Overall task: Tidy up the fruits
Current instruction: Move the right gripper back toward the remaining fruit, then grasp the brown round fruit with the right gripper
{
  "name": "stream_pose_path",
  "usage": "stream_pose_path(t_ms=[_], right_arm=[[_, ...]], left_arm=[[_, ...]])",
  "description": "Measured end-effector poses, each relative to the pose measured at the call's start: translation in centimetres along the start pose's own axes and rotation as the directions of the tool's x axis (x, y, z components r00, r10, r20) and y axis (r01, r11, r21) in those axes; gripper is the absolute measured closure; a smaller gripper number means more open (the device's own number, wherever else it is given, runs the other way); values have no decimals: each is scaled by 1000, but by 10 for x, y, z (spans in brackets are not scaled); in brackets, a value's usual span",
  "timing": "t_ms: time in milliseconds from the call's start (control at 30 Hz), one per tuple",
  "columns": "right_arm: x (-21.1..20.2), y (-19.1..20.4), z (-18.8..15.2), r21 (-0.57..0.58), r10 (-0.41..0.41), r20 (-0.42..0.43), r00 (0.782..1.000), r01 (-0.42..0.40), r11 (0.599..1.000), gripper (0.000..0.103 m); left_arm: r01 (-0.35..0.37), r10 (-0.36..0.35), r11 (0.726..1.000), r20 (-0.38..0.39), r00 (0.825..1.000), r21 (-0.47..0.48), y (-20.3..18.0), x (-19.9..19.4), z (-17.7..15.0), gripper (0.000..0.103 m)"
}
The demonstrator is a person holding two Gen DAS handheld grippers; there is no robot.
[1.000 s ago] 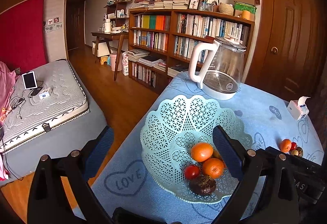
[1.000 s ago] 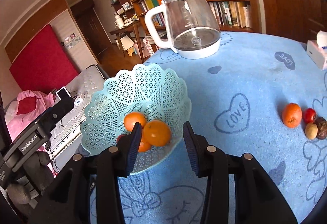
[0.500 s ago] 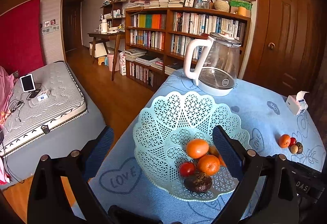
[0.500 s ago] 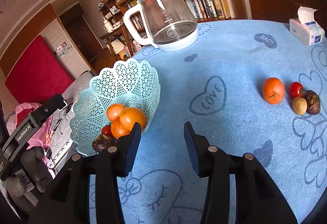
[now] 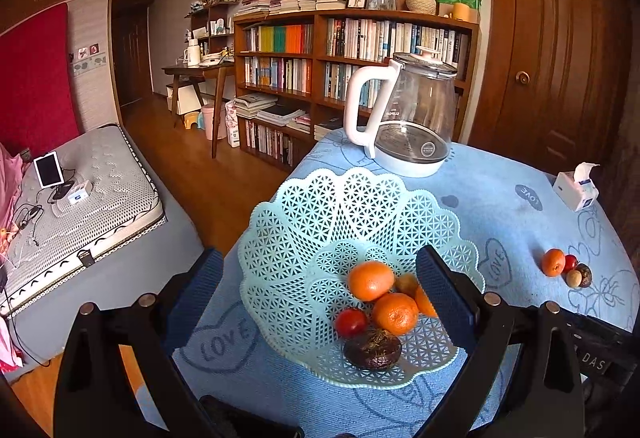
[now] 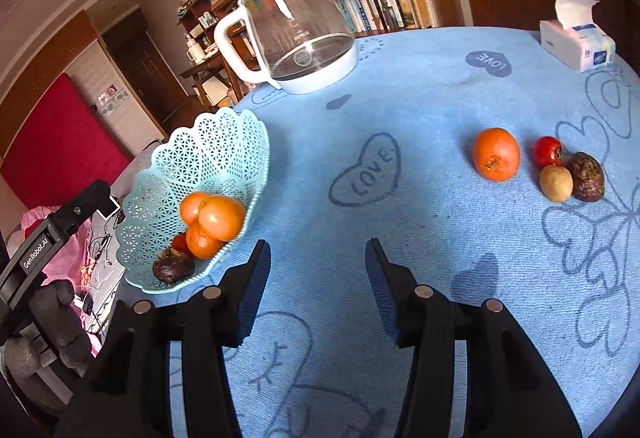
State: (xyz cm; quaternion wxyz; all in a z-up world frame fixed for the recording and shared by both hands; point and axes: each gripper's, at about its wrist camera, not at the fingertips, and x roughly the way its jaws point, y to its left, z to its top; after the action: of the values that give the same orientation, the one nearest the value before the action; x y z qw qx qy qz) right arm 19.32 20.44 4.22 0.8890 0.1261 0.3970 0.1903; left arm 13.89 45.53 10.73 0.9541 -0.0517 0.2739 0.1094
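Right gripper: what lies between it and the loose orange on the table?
Only bare blue tablecloth lies between the open right gripper and the orange, as the right wrist view shows.

Ahead of our right gripper (image 6: pixel 318 278), whose jaws stand apart and empty, we have bare blue tablecloth (image 6: pixel 400 110) running unobstructed to the loose orange (image 6: pixel 496 154). Just past it the tomato (image 6: pixel 547 151), a small tan fruit (image 6: pixel 556 183) and a dark wrinkled fruit (image 6: pixel 587 177) sit bunched together, leaving no gap between them. To our left the lattice basket (image 6: pixel 216 154) rises as a wall, while the glass kettle (image 6: pixel 300 38) and tissue box (image 6: pixel 576 42) stand far back.
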Motion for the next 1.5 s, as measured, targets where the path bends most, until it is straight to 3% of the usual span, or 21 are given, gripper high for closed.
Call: stream_pose_path(t_ms=[667,1067,1500], right_arm=[[-17,-37,-6,31,-70,10,998,69,997,49],[-48,-105,-8,105,-183,26,983,180,978,49],[-59,-162,16,228,-226,45,973,210,951,49]], left_arm=[[29,-28,997,-23,999,76,-28,3,-13,5],[62,-55,985,-50,997,162,-60,7,-30,5],[140,-126,961,-72,989,238,-90,-2,-45,5]])
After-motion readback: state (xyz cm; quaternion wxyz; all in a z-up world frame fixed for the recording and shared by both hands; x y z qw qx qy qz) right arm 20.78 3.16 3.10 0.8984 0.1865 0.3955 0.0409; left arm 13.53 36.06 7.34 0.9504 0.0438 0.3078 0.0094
